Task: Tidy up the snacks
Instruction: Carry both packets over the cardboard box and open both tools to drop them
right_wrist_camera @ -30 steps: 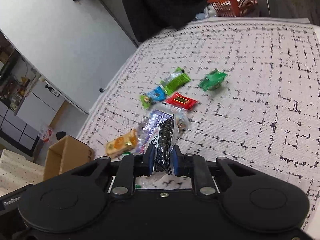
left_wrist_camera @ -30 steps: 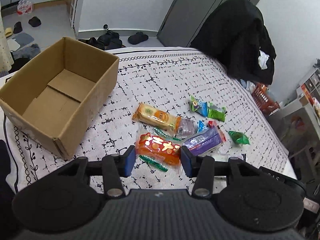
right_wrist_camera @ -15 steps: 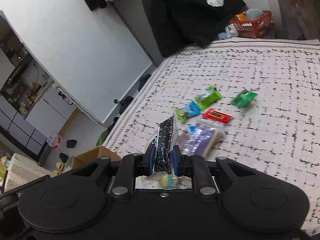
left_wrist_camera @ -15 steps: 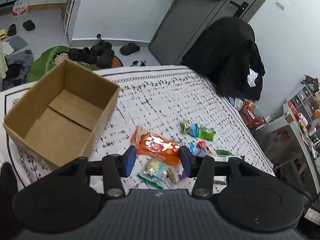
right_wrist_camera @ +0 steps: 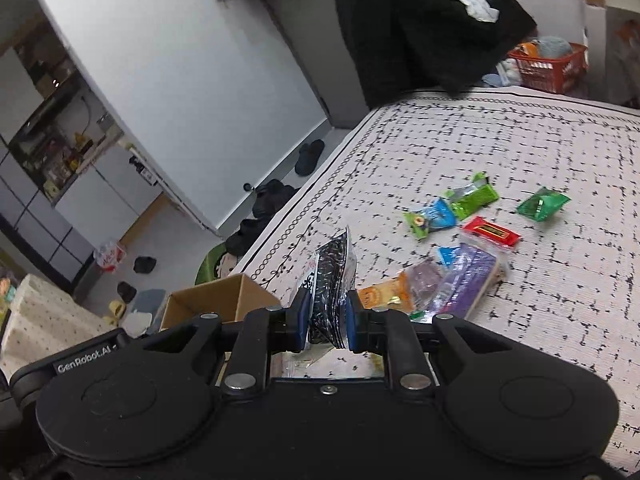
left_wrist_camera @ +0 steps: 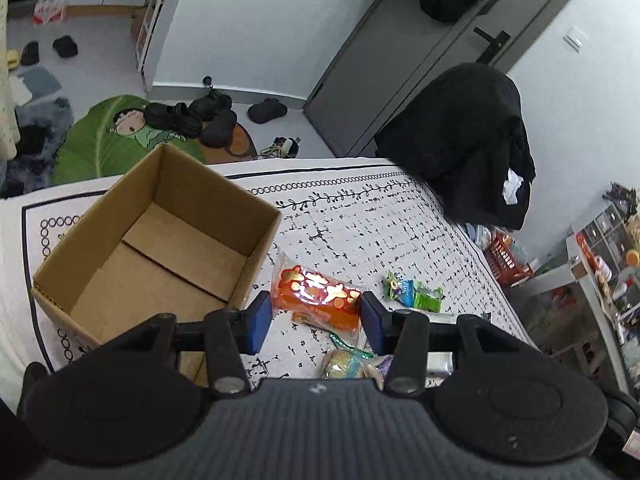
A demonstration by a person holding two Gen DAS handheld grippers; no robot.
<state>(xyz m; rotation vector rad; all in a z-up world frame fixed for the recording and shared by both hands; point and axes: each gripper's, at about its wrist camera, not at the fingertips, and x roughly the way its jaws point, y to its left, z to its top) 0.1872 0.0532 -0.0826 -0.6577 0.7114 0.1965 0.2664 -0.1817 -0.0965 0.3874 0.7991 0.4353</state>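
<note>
My left gripper is shut on an orange snack packet and holds it above the bed, just right of the open cardboard box. My right gripper is shut on a black-and-white speckled pouch, held upright above the bed. The box's corner shows just left of it. Loose snacks lie on the patterned bedspread: a purple packet, a red bar, a blue packet and green packets.
A chair draped with black clothes stands beyond the bed's far corner. A red basket sits on the floor behind. Shoes and a green leaf mat lie on the floor past the box.
Both grippers have lifted with their packets. The left one moved toward the box with the orange packet. The right one rose and drew back from the snack pile.
</note>
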